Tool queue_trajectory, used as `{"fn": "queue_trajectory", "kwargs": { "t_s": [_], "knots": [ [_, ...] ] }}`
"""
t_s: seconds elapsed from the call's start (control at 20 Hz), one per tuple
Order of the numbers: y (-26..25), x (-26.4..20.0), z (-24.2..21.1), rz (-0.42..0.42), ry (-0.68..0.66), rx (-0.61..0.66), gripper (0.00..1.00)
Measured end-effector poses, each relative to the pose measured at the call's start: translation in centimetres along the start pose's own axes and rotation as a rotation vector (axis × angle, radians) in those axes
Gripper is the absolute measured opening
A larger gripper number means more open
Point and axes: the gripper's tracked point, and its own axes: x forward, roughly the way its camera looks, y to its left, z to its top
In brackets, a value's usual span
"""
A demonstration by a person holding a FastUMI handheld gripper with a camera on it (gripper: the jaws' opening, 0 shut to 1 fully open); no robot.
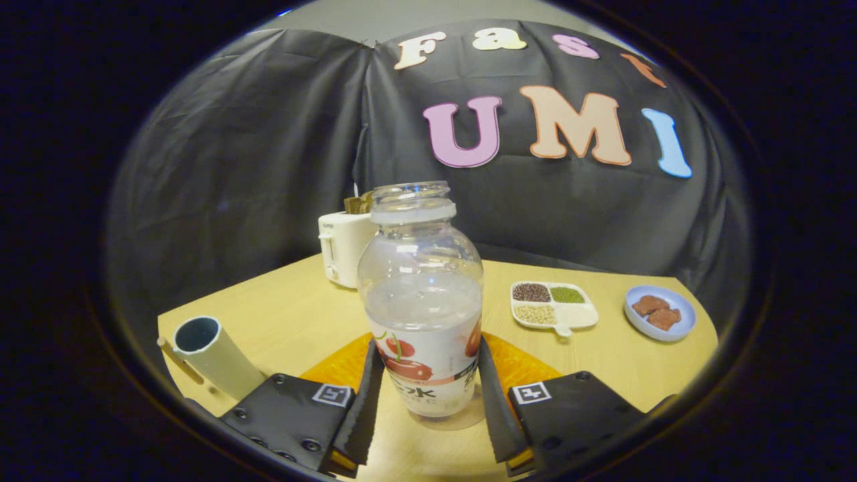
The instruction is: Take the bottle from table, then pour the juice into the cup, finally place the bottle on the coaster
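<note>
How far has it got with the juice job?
Done: the jaws of the gripper are closed on the open bottle, whose base looks just off the table. I can't tell whether the cup has been filled. Left: setting the bottle on the orange coaster behind it.

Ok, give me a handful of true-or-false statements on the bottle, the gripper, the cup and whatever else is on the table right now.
1. The bottle stands upright between the fingers of the gripper. True.
2. The bottle has its cap on. False: its mouth is open, no cap.
3. The cup stands beside the bottle, apart from it. True.
4. The orange coaster lies just behind the bottle. True.
5. The blue plate has nothing on it. False: it holds brown pieces.
6. The divided dish sits on top of the toaster. False: it lies on the table, beyond the gripper.
</note>
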Motion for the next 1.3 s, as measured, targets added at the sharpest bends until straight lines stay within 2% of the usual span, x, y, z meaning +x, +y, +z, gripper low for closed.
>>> {"fn": "queue_trajectory", "kwargs": {
  "t_s": [0.6,1.3],
  "knots": [
    [-1.7,0.8,-2.1,-0.022,0.031,0.047,0.72],
    [-1.8,0.5,-2.3,-0.028,-0.026,0.056,0.72]
  ]
}}
